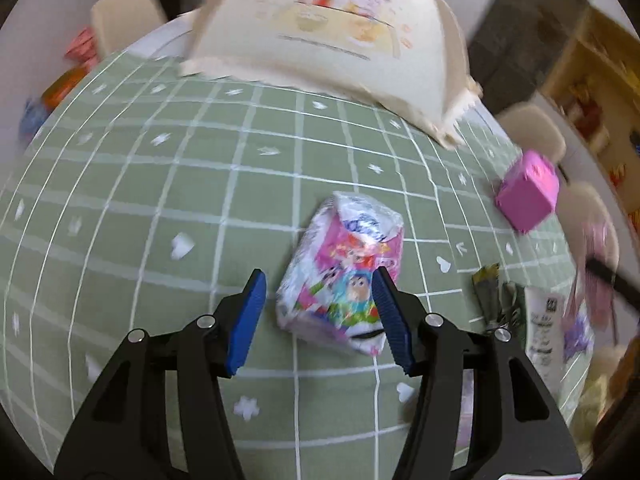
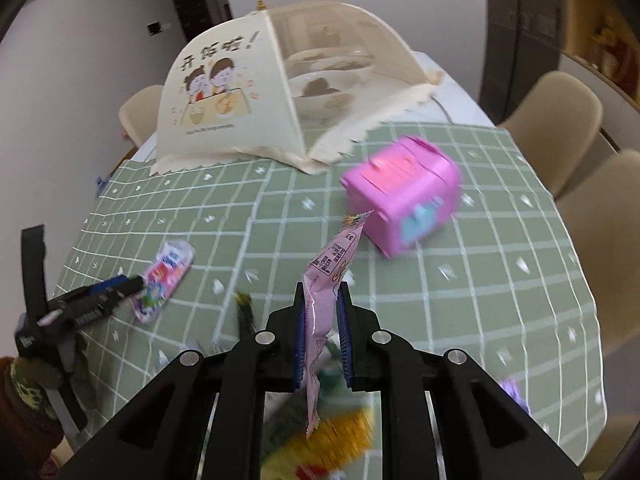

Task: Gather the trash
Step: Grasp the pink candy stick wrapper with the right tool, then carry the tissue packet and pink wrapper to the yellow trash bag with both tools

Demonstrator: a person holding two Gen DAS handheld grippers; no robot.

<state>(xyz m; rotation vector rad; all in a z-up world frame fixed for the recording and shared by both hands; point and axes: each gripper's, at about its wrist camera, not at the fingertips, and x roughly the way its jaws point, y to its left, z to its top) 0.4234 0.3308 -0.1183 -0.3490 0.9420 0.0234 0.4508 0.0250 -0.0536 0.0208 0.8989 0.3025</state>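
Observation:
My left gripper (image 1: 320,280) is open, its blue pads either side of a crumpled colourful cartoon wrapper (image 1: 340,268) lying on the green checked tablecloth (image 1: 160,200). The same wrapper (image 2: 164,280) and the left gripper (image 2: 116,286) show in the right wrist view at the left. My right gripper (image 2: 322,296) is shut on a pink snack wrapper (image 2: 324,296), held upright above the table. A pink toy bin (image 2: 400,196) stands ahead of it; it also shows in the left wrist view (image 1: 528,192).
A cream mesh food cover (image 2: 248,96) with bowls under it stands at the table's far side. More wrappers (image 1: 520,312) lie right of the left gripper. Yellow and green packets (image 2: 332,432) lie under the right gripper. Beige chairs (image 2: 556,108) stand around the table.

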